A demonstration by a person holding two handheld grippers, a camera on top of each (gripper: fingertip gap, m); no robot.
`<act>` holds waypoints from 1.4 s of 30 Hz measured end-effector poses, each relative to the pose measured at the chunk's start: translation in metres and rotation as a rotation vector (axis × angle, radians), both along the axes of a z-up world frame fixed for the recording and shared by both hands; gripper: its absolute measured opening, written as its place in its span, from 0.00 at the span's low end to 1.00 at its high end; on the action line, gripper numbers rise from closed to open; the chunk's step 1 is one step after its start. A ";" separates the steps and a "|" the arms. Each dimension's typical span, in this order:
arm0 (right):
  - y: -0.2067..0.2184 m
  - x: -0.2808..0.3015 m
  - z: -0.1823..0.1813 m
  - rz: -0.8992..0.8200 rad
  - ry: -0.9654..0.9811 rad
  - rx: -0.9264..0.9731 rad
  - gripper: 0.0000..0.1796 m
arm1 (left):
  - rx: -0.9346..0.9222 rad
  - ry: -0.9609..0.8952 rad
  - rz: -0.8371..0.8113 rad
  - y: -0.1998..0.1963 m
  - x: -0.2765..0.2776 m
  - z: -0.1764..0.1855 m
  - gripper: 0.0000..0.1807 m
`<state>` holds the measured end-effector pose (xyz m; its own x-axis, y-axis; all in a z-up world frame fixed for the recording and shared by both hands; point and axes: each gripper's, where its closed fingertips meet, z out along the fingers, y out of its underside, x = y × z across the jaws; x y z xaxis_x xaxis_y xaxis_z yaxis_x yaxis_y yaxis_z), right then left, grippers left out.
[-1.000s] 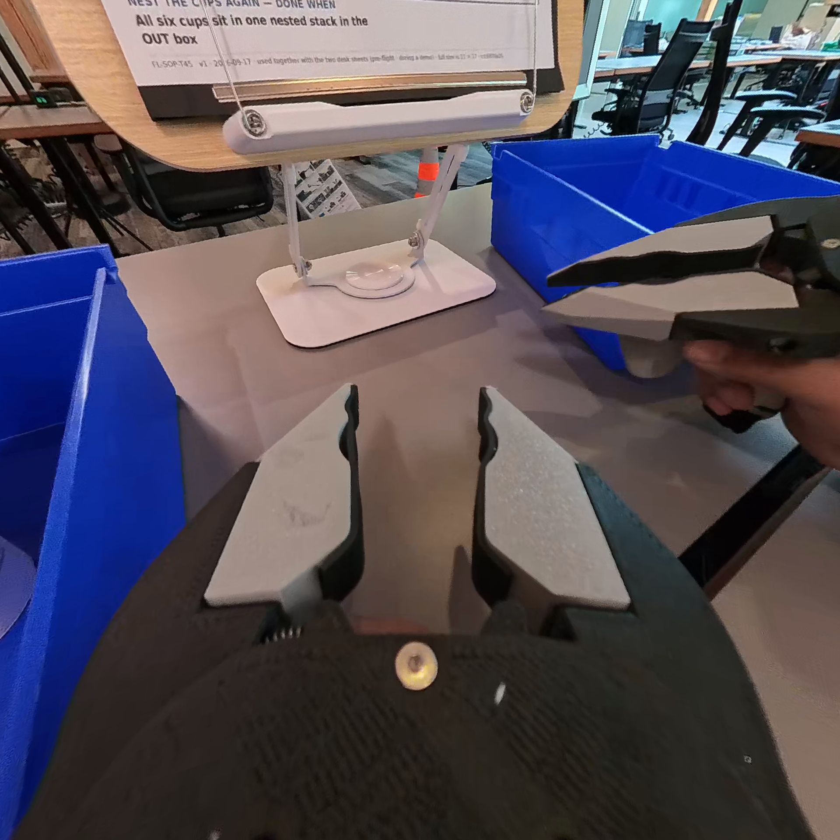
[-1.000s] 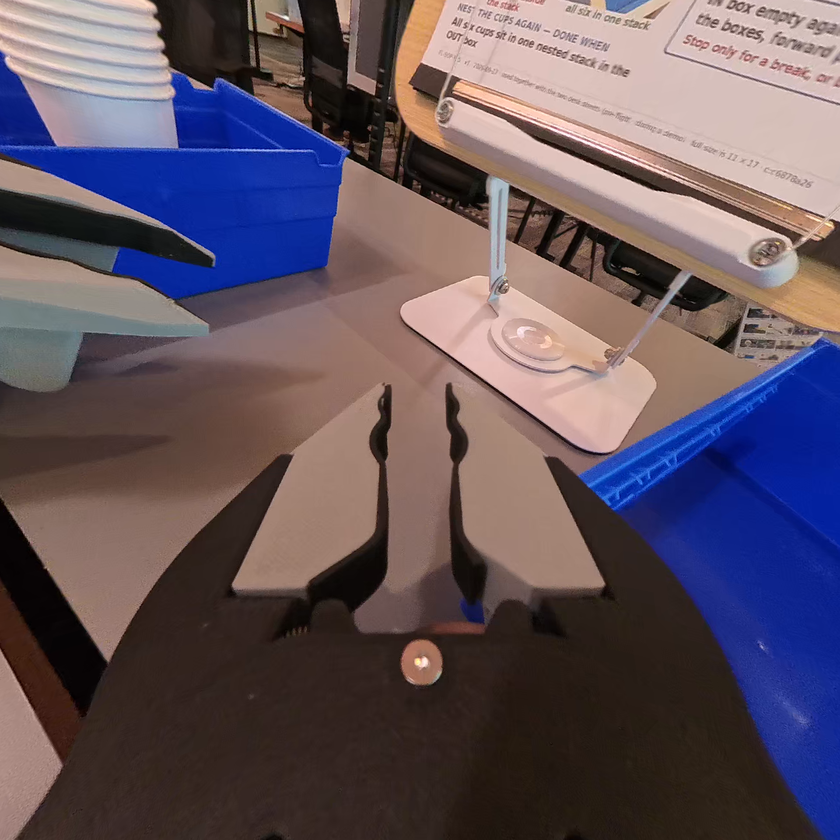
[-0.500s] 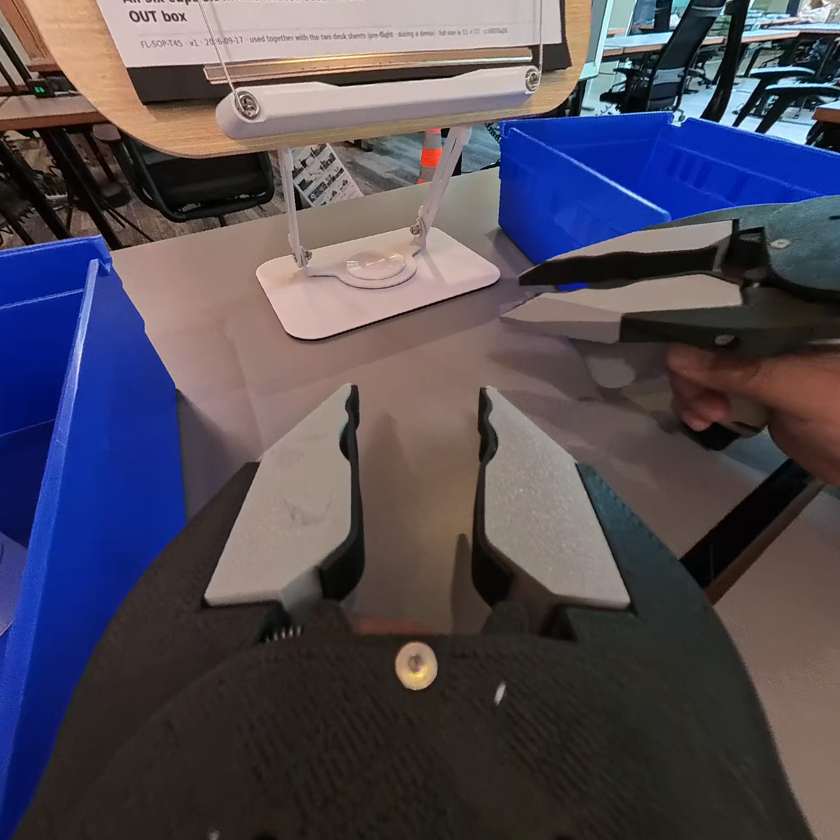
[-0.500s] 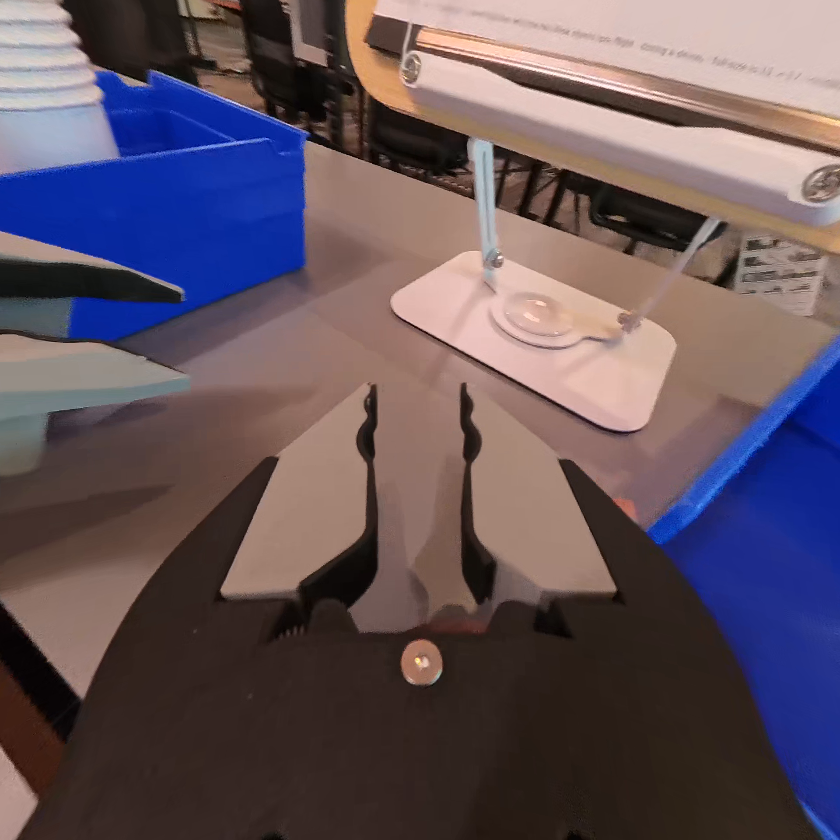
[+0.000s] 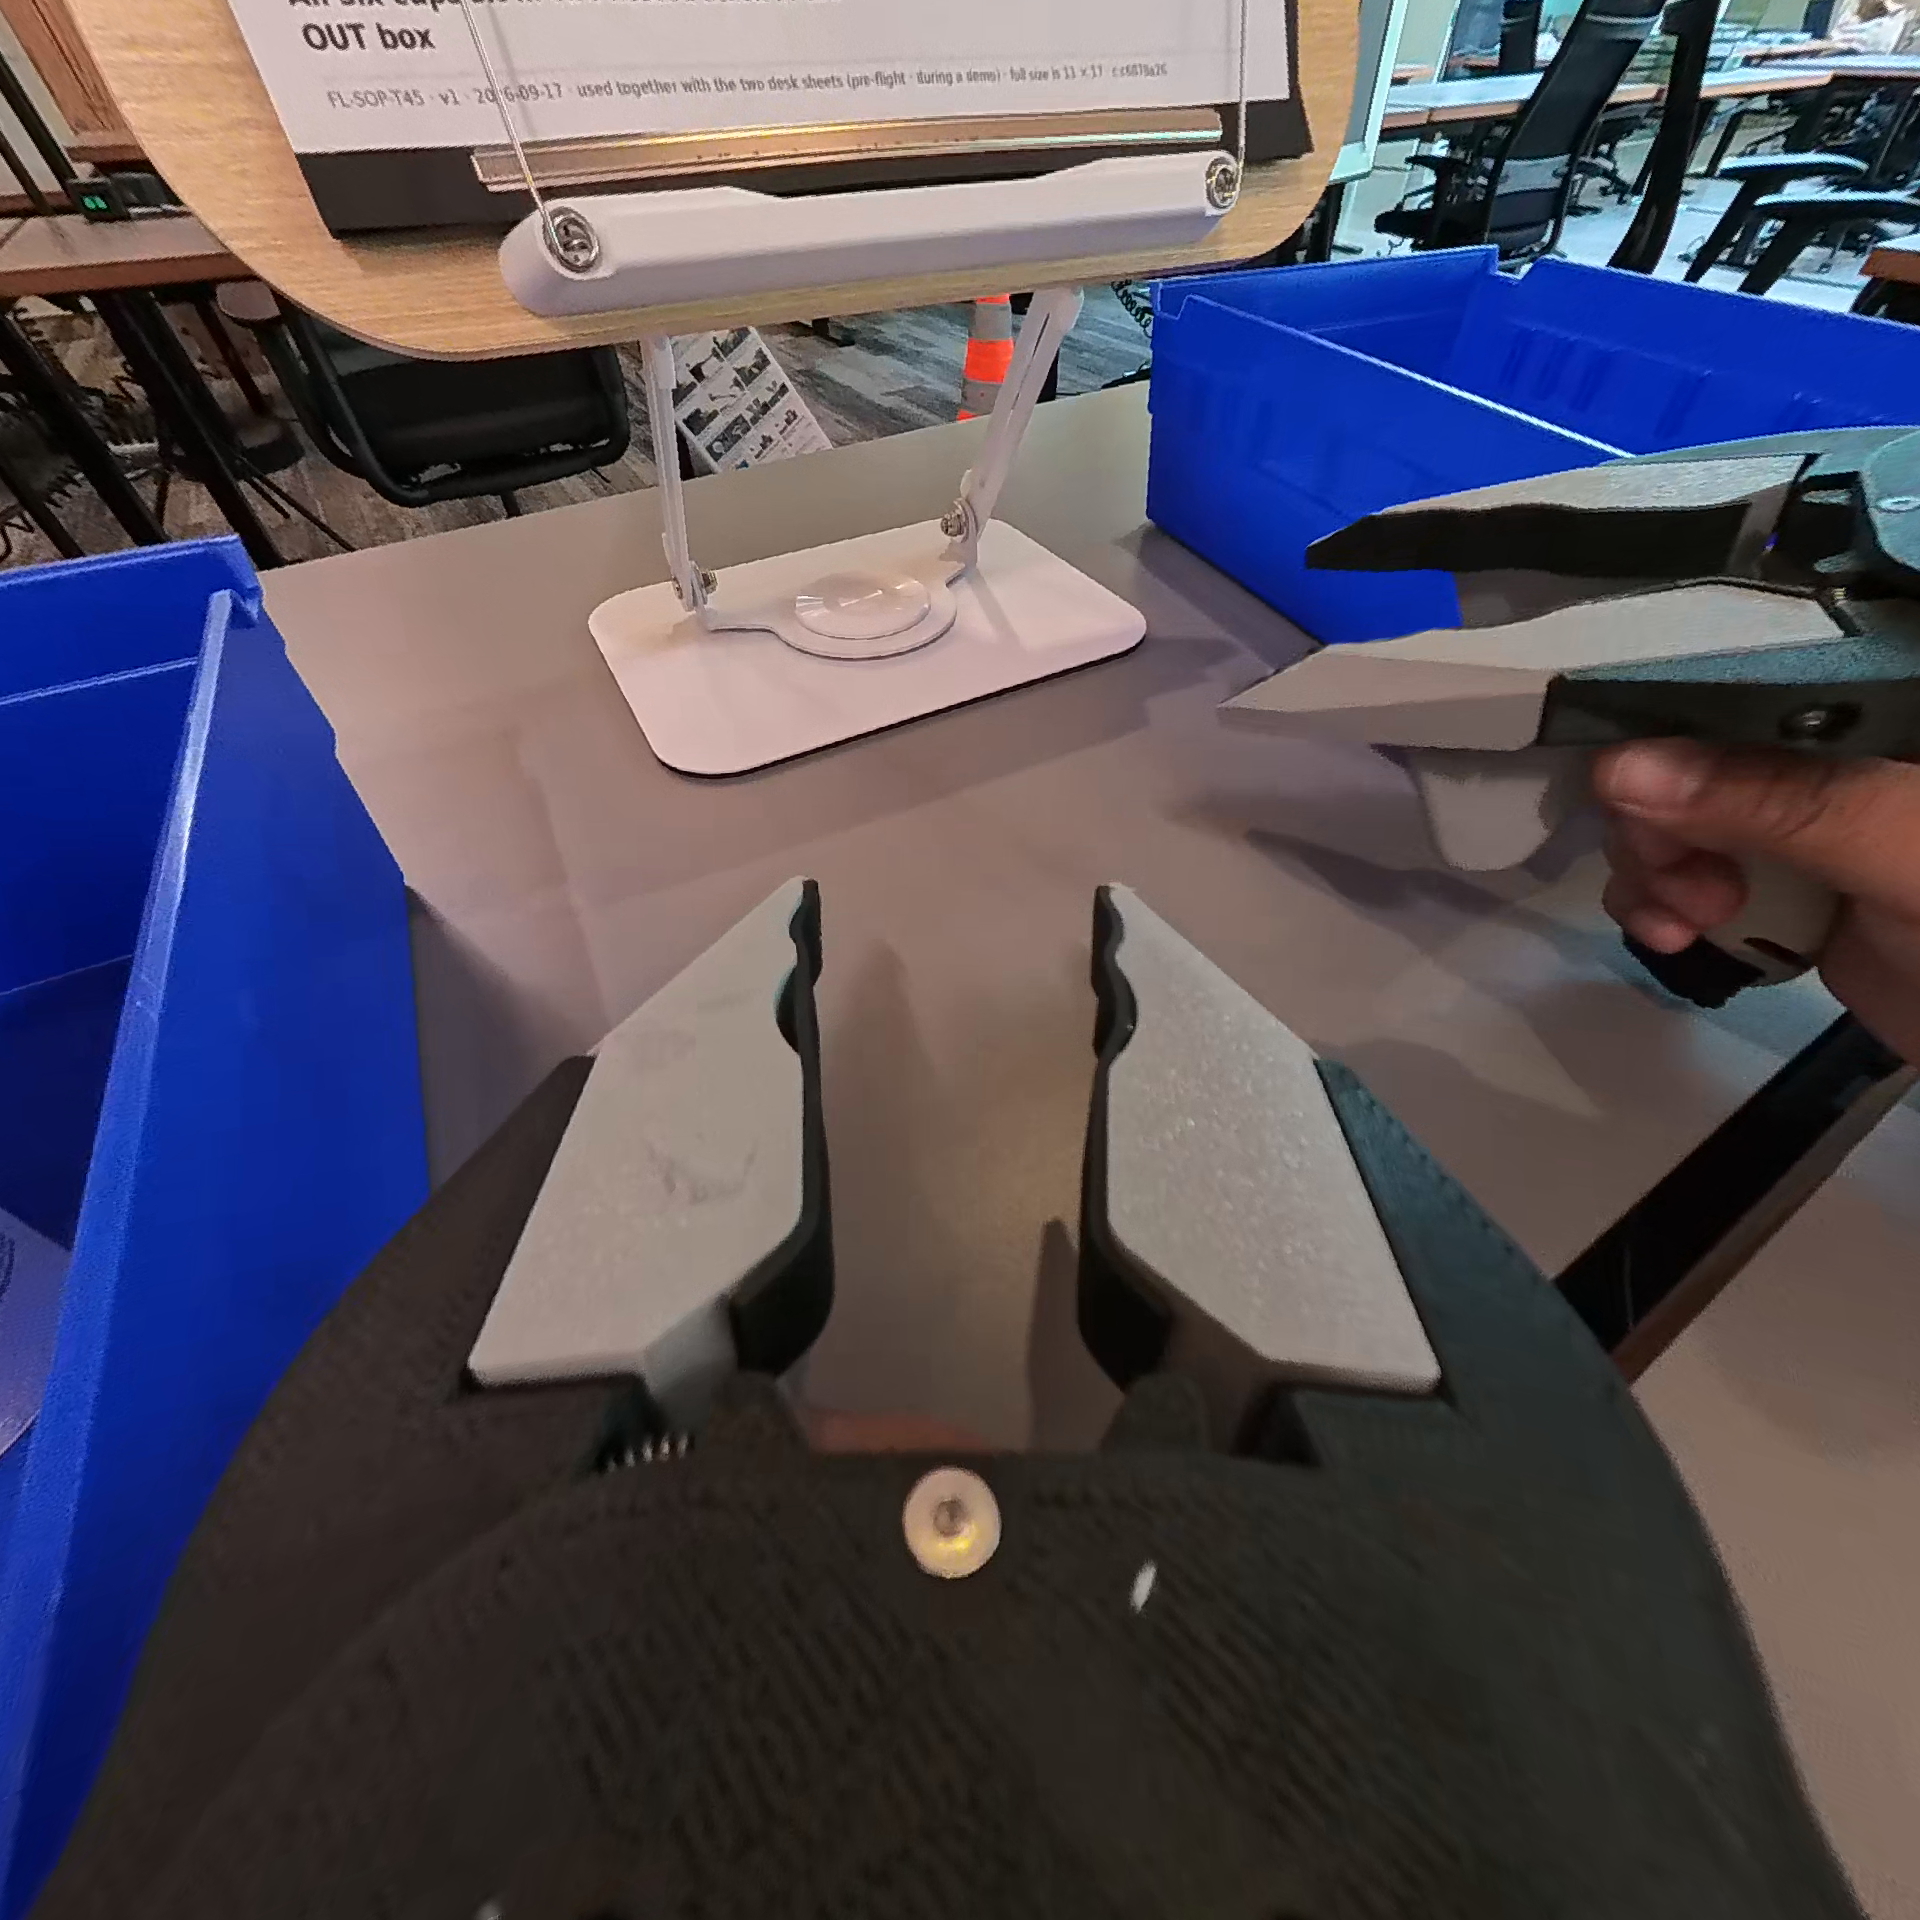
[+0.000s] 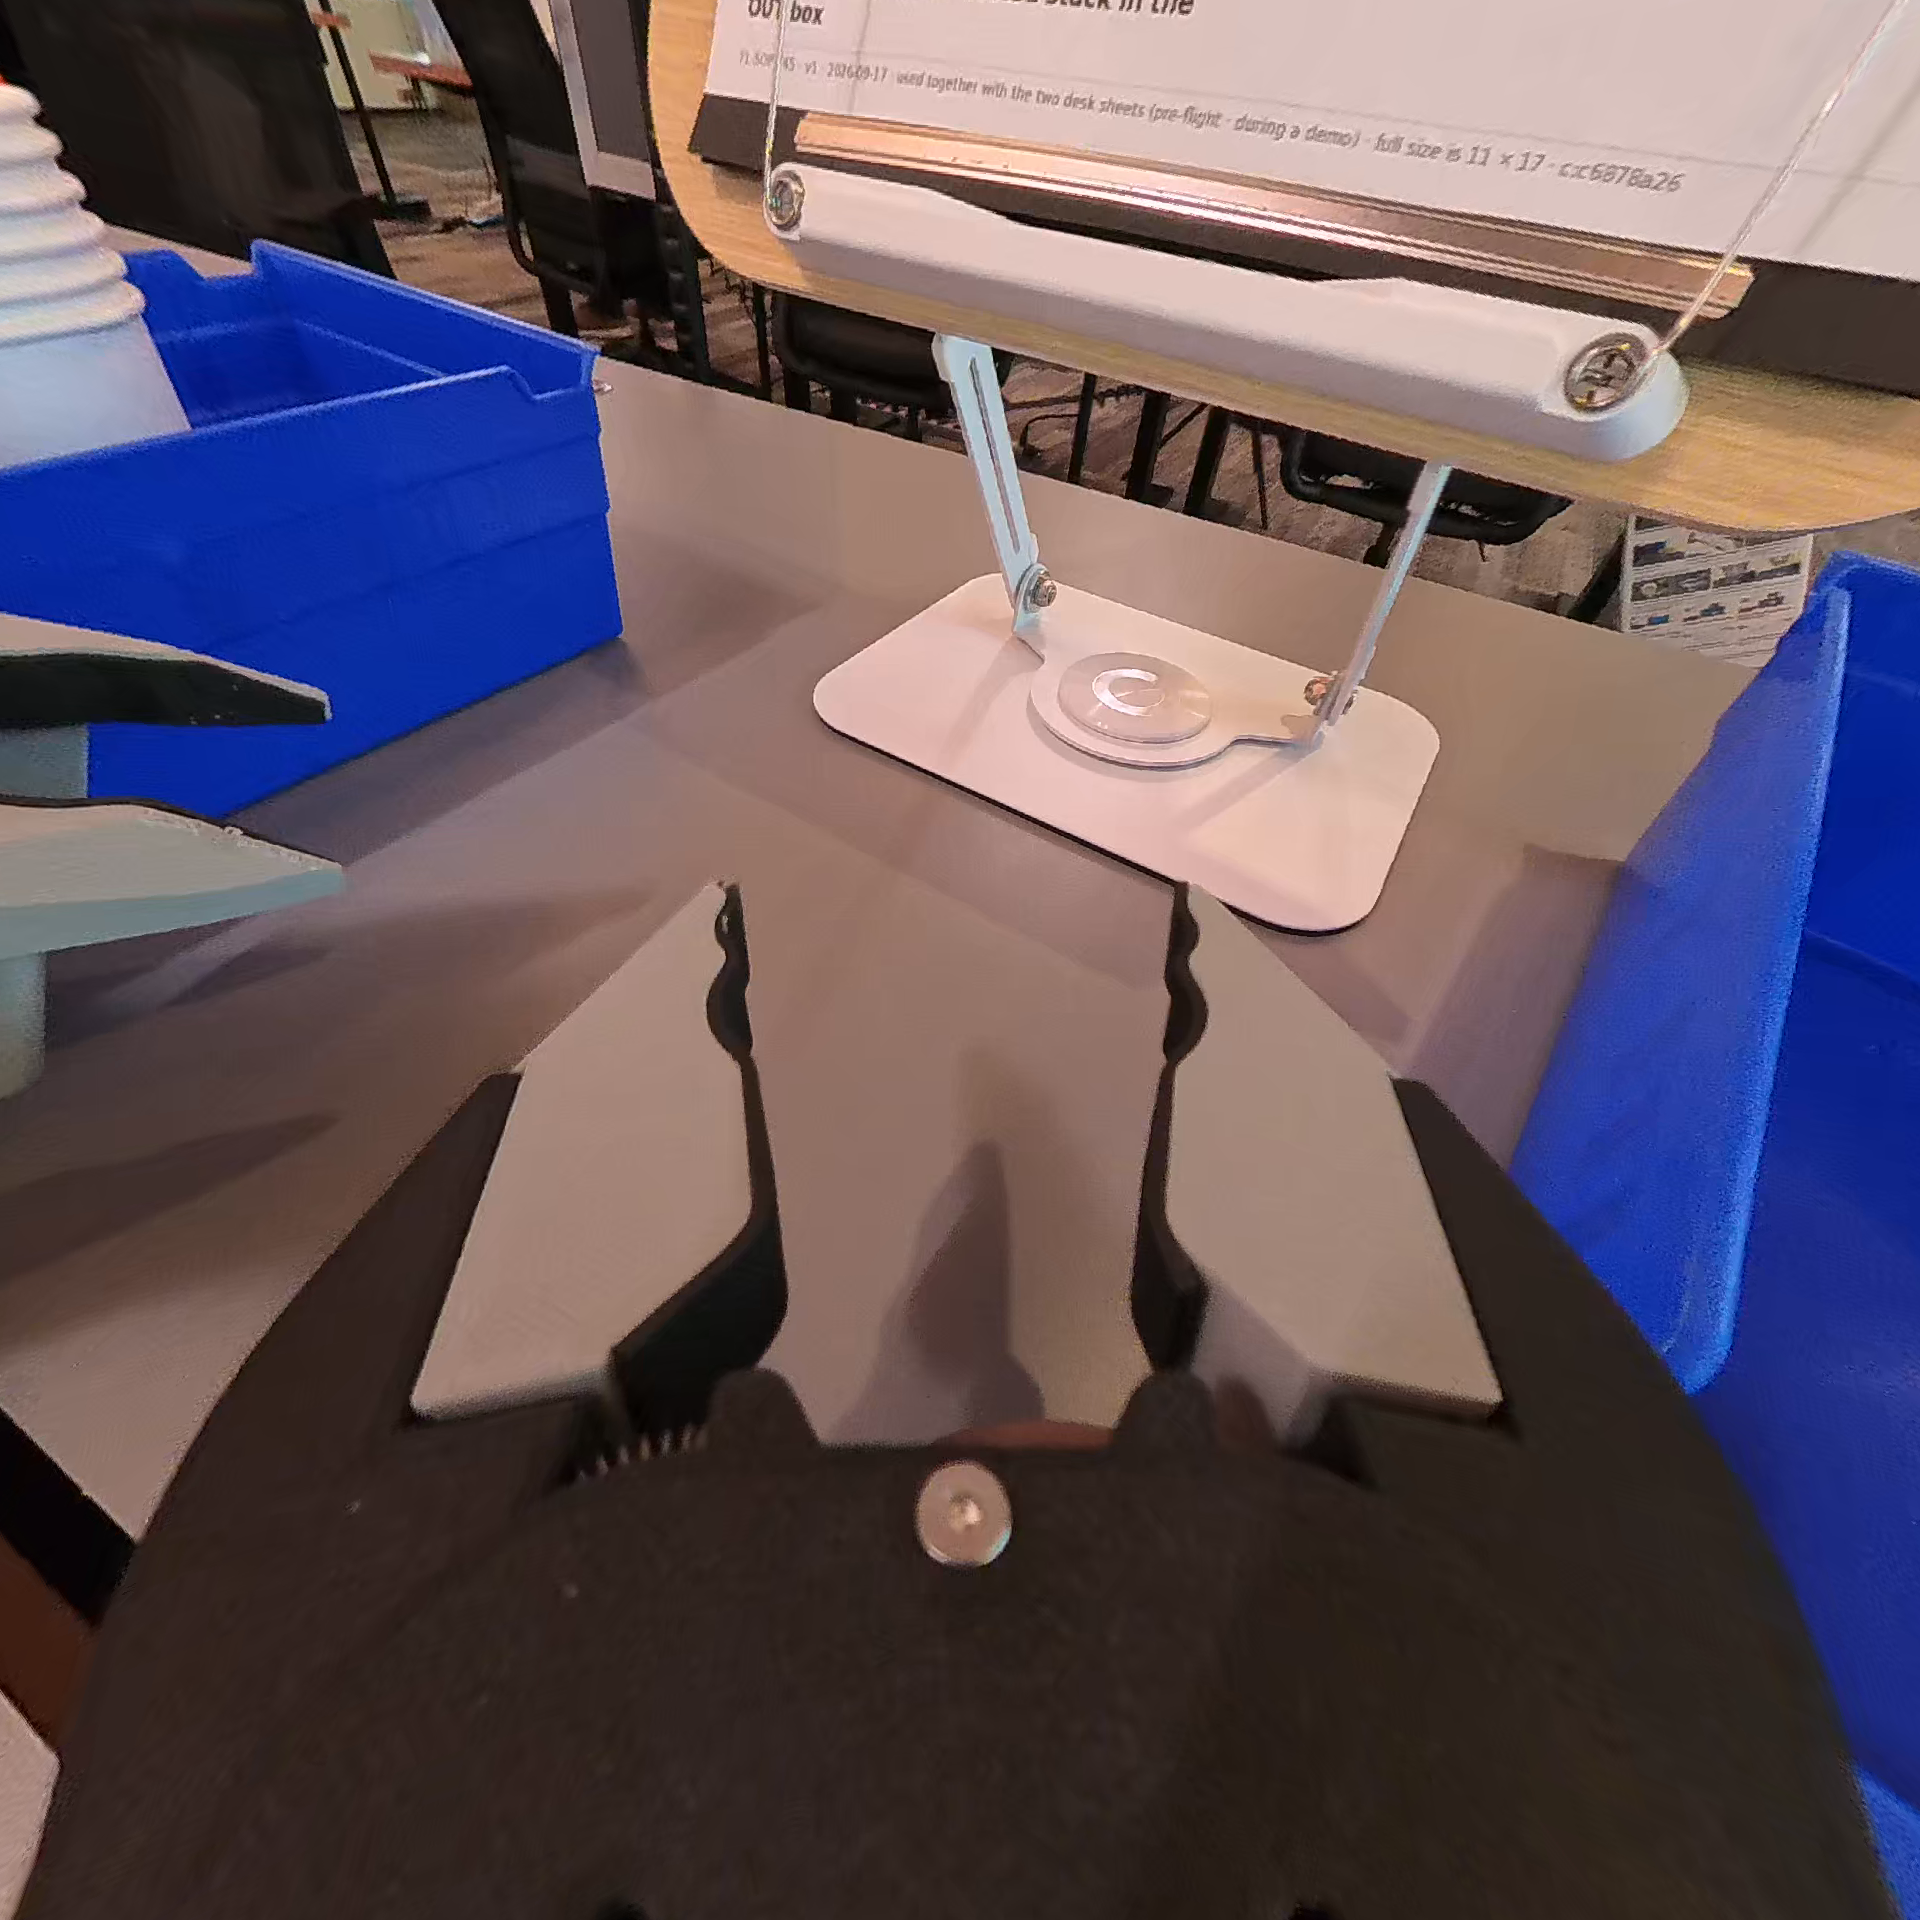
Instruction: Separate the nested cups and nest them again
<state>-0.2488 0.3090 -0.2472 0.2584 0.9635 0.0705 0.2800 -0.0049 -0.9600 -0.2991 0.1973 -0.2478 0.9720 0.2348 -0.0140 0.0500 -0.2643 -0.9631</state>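
Right wrist view: grey tabletop bare between two blue bins. Left blue bin holds the nested cups, upright white stack, top-left corner, long axis vertical. From my right claw, gaping wide and empty, the cups lie far left and ahead. My left claw, parted moderately, empty, sits just beside that bin, so I judge it nearer for the first grab.

Left tongs gaping over bare grey surface, holding nothing. Right tongs parted too, hand-held near blue bin. White stand behind.
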 end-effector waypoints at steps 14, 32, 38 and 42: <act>0.015 0.003 -0.010 -0.038 -0.040 -0.023 0.42 | 0.022 -0.038 -0.008 -0.015 -0.002 0.016 0.22; 0.014 0.002 -0.009 -0.029 -0.036 -0.012 0.42 | 0.327 -0.091 -0.301 -0.043 0.030 0.077 0.16; 0.009 0.000 -0.009 -0.018 -0.043 0.006 0.42 | 0.293 -0.065 -0.312 -0.030 0.029 0.069 0.16; 0.010 0.002 -0.007 -0.025 -0.031 0.013 0.42 | 0.262 -0.058 -0.280 -0.020 0.027 0.061 0.16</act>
